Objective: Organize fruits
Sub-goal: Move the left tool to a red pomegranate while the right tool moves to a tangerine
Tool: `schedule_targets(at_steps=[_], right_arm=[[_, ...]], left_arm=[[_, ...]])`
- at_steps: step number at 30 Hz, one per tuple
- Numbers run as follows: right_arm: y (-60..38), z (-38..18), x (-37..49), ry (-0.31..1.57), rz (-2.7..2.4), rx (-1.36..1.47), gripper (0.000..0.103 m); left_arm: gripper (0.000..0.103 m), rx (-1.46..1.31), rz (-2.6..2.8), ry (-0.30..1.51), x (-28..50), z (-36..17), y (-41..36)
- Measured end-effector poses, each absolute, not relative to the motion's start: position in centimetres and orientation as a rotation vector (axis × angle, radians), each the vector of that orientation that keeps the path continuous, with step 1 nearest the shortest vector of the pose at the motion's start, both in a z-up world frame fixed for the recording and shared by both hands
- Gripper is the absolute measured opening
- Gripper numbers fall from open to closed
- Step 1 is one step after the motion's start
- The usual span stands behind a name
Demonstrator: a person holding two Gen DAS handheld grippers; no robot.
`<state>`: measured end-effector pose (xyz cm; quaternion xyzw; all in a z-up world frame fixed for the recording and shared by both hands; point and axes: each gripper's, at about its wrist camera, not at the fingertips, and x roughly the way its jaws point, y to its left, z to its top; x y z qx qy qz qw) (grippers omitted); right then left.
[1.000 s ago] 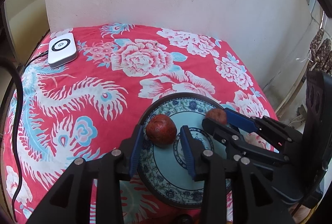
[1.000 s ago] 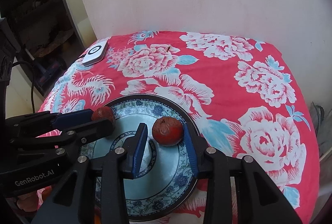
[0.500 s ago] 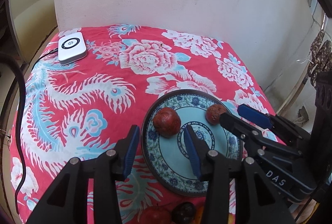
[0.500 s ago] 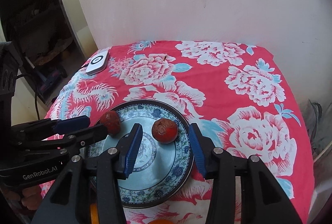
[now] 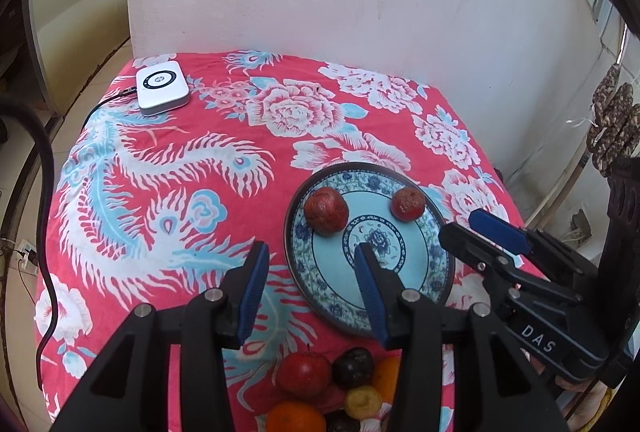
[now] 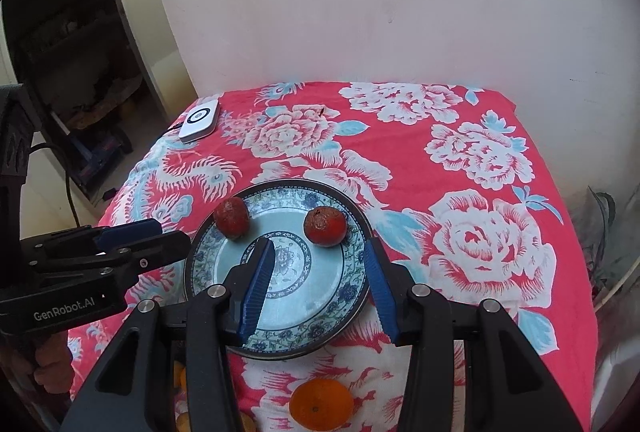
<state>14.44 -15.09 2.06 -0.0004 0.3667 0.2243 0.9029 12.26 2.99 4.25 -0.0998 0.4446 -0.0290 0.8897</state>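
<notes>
**Both fruits released on the plate; the remaining pile lies behind the jaws**

Two reddish fruits sit apart on the blue-patterned plate (image 5: pixel 368 296): the left fruit (image 5: pixel 326 209) and the right fruit (image 5: pixel 407 203). The left hand-held gripper (image 5: pixel 310 286) and the right hand-held gripper (image 6: pixel 318 286) each have their jaws parted and empty, with a fruit beyond the tips and untouched. The next fruits lie toward the near edge of the surface, under the hand-held grippers: a red apple (image 5: pixel 304 372), a dark plum (image 5: pixel 354 368) and an orange (image 6: pixel 322 404). The orange lies nearer the right hand; the apple nearer the left. A white device (image 5: pixel 162 91) rests far off on the cloth (image 5: pixel 160 191), out of the way.
</notes>
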Motion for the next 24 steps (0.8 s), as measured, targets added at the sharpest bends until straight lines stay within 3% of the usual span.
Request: schedule_targets(at_steps=[24], right_arm=[[-16.7, 1.4, 9.6, 0.779, 0.457, -0.018, 0.048]], left_arm=[[0.047, -0.221, -0.016, 0.954, 8.2, 4.0, 4.8]])
